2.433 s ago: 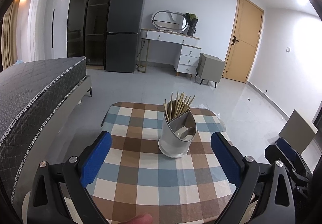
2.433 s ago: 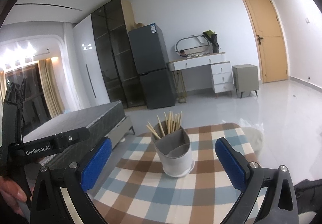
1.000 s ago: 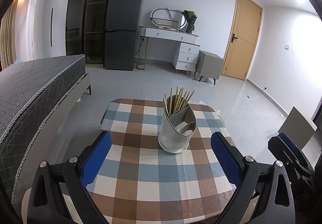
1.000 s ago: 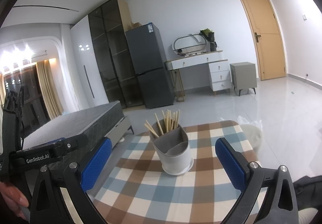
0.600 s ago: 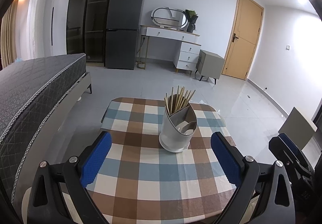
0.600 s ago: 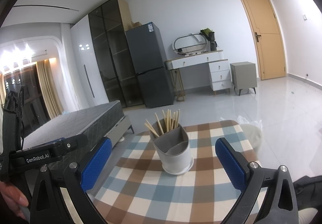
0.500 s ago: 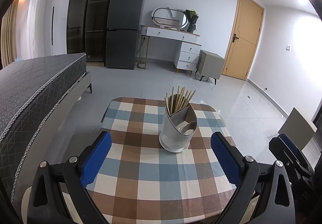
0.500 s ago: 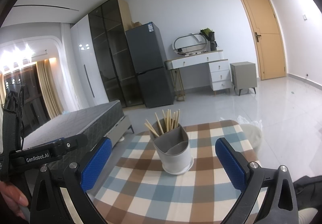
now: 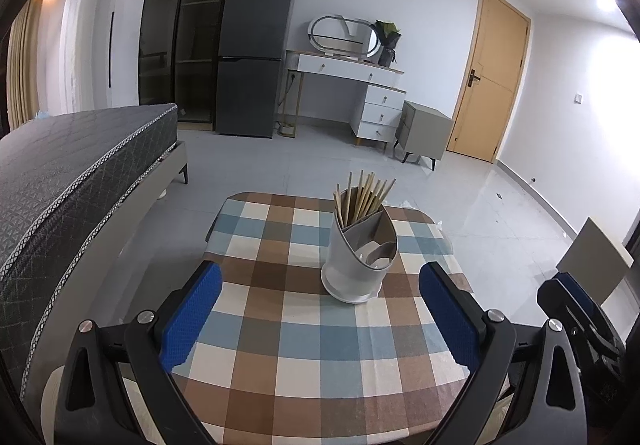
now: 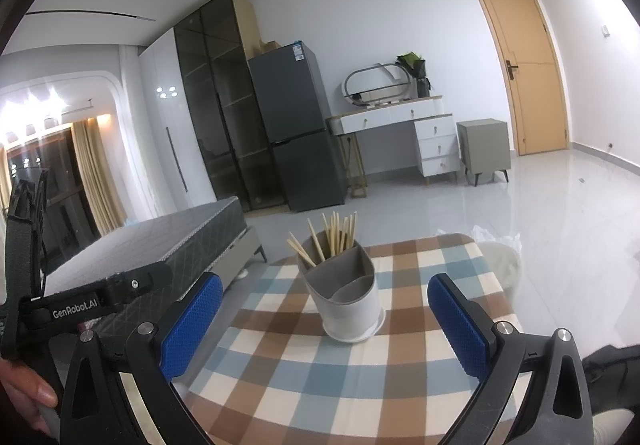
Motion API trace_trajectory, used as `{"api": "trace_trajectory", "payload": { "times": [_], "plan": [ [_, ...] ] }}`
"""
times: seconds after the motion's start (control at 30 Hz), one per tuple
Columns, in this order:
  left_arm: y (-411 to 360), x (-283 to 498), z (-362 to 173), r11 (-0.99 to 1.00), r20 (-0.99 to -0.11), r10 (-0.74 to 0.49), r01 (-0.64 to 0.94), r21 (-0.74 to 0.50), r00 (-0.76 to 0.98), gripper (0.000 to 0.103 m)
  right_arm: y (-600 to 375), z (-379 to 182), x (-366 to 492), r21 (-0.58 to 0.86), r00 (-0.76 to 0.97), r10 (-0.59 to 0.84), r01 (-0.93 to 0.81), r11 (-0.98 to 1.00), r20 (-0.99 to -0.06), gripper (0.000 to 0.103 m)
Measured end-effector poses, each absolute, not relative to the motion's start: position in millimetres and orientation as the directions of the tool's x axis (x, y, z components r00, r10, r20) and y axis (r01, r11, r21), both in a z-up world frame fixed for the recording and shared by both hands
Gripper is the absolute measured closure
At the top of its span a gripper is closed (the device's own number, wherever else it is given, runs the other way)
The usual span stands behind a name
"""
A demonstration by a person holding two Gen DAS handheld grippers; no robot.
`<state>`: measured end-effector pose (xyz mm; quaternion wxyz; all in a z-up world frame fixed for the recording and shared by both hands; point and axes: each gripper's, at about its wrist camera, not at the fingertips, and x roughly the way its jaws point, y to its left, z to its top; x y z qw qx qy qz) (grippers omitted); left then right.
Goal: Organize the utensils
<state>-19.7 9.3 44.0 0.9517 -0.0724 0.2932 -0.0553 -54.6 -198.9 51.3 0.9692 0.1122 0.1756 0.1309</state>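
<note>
Holder [image 9: 356, 257] upright mid-bench [image 9: 304, 349], chopsticks [image 9: 362, 195] bunched in its rear compartment.
Both claws, left [image 9: 320, 319] and right [image 10: 326, 323], hang spread wide and empty on the near side of the holder, likely because no loose utensils show on the bench; the holder's front compartments look empty.

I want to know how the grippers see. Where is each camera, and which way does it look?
Left wrist: sits on the open left gripper, faces the holder with chopsticks.
Right wrist: sits on the open right gripper, faces the holder from the other side; a hand shows.
Both share holder, checked table, fridge.
</note>
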Motion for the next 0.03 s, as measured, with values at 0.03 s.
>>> {"api": "trace_trajectory", "payload": {
  "times": [0.03],
  "plan": [
    [10.0, -18.8, 43.2, 0.983, -0.551, -0.148, 0.061, -0.172, 0.822, 0.007, -198.9, 51.3, -54.6, 0.263, 0.904, 0.293, -0.214, 0.941, -0.311, 0.0]
  ]
}}
